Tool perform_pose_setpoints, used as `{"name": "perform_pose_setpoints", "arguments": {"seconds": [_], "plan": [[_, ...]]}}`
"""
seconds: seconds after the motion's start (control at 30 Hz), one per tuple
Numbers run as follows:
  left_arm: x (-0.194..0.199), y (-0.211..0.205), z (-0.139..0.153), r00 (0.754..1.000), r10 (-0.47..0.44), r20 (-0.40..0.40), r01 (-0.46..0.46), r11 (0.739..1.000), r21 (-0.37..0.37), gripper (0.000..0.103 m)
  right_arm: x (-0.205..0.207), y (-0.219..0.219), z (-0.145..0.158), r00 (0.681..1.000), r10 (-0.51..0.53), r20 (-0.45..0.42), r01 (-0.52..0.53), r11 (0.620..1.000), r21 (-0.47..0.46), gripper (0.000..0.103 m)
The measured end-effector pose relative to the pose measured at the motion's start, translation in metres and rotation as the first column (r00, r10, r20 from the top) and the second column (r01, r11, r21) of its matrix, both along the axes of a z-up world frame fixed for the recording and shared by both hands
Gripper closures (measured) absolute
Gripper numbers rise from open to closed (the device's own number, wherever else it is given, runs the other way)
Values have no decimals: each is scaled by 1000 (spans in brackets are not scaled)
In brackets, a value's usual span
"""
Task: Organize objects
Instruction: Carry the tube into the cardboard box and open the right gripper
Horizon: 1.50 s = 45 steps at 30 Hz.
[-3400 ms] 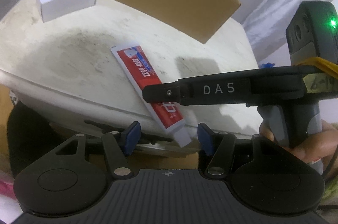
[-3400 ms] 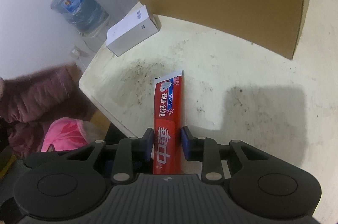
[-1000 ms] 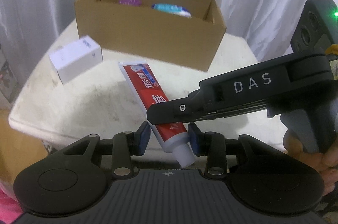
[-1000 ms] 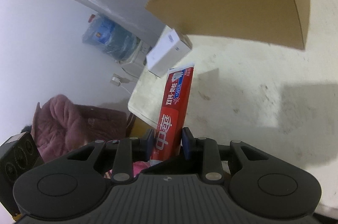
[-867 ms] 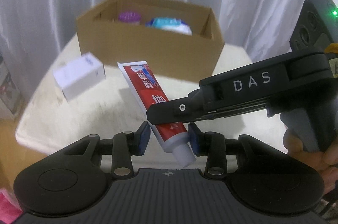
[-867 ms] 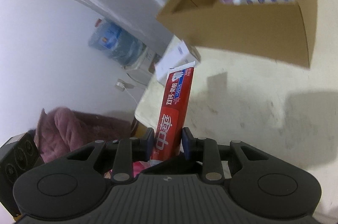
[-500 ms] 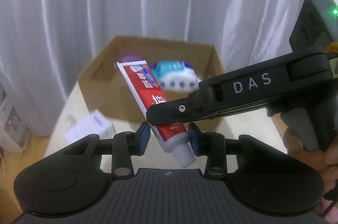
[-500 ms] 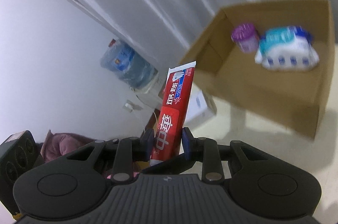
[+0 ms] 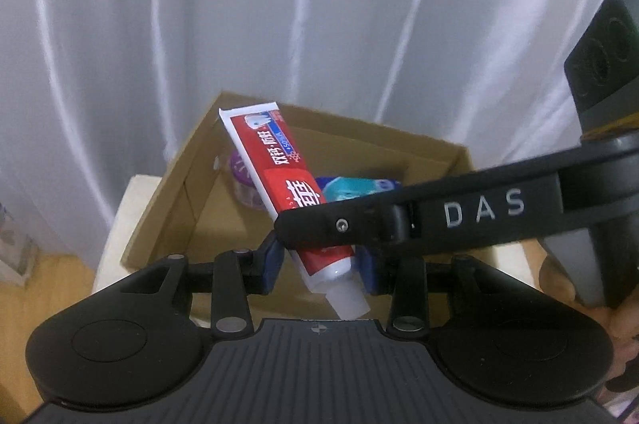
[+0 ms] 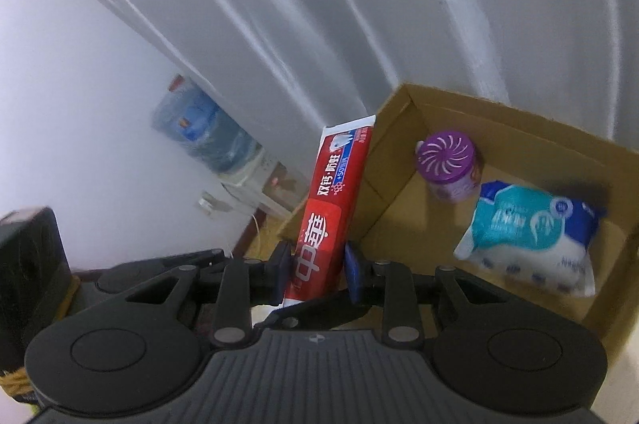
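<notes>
You hold red-and-white toothpaste tube (image 10: 329, 216) in both grippers: left gripper (image 9: 319, 262) and right gripper (image 10: 317, 274) jaws clamped on cap end. Tube hangs above open brown cardboard box (image 10: 515, 128). Step: carry-over. Next: lower beside purple-lidded jar (image 10: 449, 164), teal tissue pack (image 10: 531, 228), then release.

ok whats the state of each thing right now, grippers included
toothpaste tube: capped, off the table, held by both grippers
left gripper: shut on the tube's cap end
right gripper: shut on the tube
cardboard box: open-topped
purple jar: upright in the box
tissue pack: lying in the box
</notes>
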State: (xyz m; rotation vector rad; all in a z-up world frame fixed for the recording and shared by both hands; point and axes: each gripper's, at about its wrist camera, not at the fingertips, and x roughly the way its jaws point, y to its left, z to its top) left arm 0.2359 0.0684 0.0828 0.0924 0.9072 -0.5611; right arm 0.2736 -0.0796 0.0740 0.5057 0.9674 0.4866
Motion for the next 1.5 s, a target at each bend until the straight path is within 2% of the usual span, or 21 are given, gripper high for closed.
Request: {"name": "perform_pose_setpoints", "arguments": {"seconds": [0.17, 0.43, 0.57, 0.63, 0.77, 0.9, 1.0, 1.23, 1.3, 1.37, 1.5], "plan": [[31, -7, -29, 996, 17, -84, -13, 999, 46, 64, 39, 0, -34, 996, 25, -91, -26, 1000, -7, 71], [51, 5, -66, 983, 46, -178, -30, 995, 94, 64, 59, 6, -80, 982, 62, -181, -60, 998, 15, 70], [57, 1, -73, 985, 45, -169, -24, 992, 124, 60, 65, 8, -94, 977, 57, -206, -55, 998, 15, 69], [62, 3, -71, 985, 46, -164, -28, 993, 113, 53, 69, 8, -100, 973, 39, -226, -41, 999, -5, 70], [56, 7, -61, 987, 44, -154, -31, 996, 90, 52, 68, 2, -111, 964, 22, -265, -12, 999, 38, 70], [42, 17, -43, 992, 45, -121, -38, 998, 58, 47, 59, -4, -105, 966, -2, -258, 19, 998, 62, 69], [24, 27, -23, 995, 55, -83, -54, 998, 20, 41, 45, -11, -90, 973, -18, -230, 41, 995, 93, 69], [-32, 57, 12, 995, 99, 28, -98, 994, -47, 25, -7, -33, -31, 993, -88, -80, 100, 982, 161, 69], [-50, 69, 19, 992, 113, 58, -110, 992, -58, 16, -26, -38, -17, 994, -107, -32, 111, 977, 179, 63], [-71, 82, 21, 986, 134, 100, -128, 990, -61, 12, -47, -39, -8, 992, -128, 10, 123, 971, 203, 54], [-105, 107, 14, 971, 198, 137, -191, 979, -66, 5, -79, -26, -4, 989, -135, 54, 119, 965, 233, 51]]}}
